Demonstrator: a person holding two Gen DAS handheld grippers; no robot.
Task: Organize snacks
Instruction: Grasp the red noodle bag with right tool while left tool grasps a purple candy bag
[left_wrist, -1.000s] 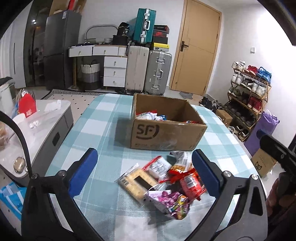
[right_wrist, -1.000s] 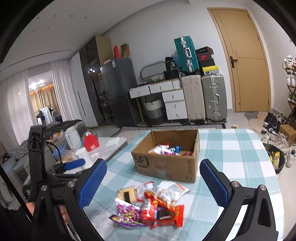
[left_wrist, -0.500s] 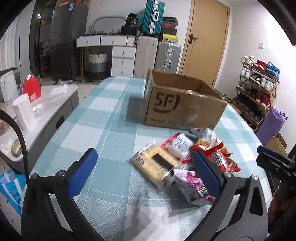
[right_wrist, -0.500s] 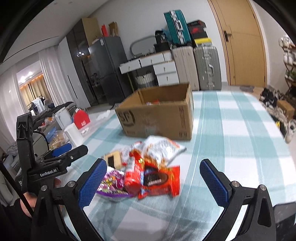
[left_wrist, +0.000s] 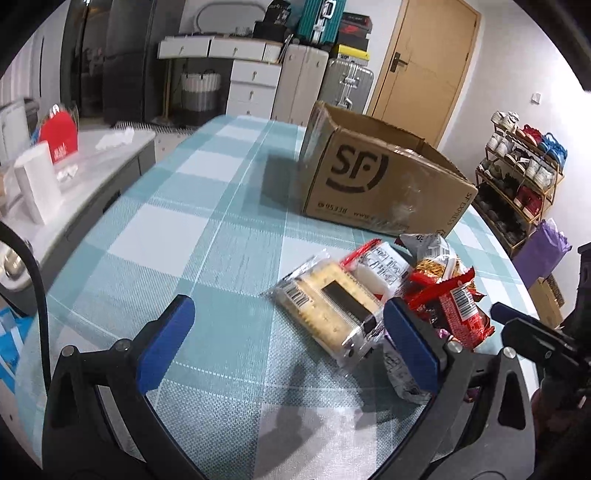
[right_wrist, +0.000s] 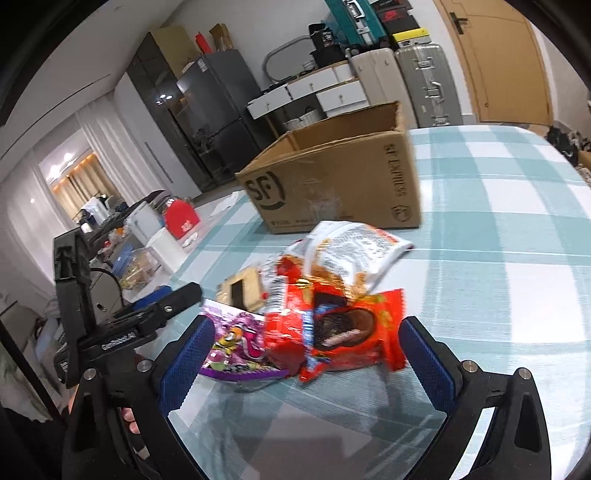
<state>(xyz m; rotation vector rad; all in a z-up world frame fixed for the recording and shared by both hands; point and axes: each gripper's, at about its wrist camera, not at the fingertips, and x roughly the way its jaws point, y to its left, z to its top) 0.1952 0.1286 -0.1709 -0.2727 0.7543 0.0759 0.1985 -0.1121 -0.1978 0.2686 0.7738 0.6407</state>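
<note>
A pile of snack packs lies on the checked tablecloth (left_wrist: 221, 236) in front of a brown SF cardboard box (left_wrist: 380, 184). In the left wrist view a clear cracker pack (left_wrist: 328, 310) lies nearest, with red packs (left_wrist: 458, 306) to its right. My left gripper (left_wrist: 288, 350) is open, low over the table, its right finger beside the cracker pack. In the right wrist view my right gripper (right_wrist: 306, 365) is open, close in front of a red cookie pack (right_wrist: 347, 332) and a purple candy pack (right_wrist: 236, 350). The box (right_wrist: 332, 184) stands behind.
A grey side table (left_wrist: 74, 177) with a white box and a red item stands left of the table. Suitcases, drawers and a door are at the back. A shoe rack (left_wrist: 517, 181) stands to the right. The table edge curves near on both sides.
Both grippers have dropped lower and moved closer to the snack pile. The box inside is no longer visible from this low angle. Both stay open.
</note>
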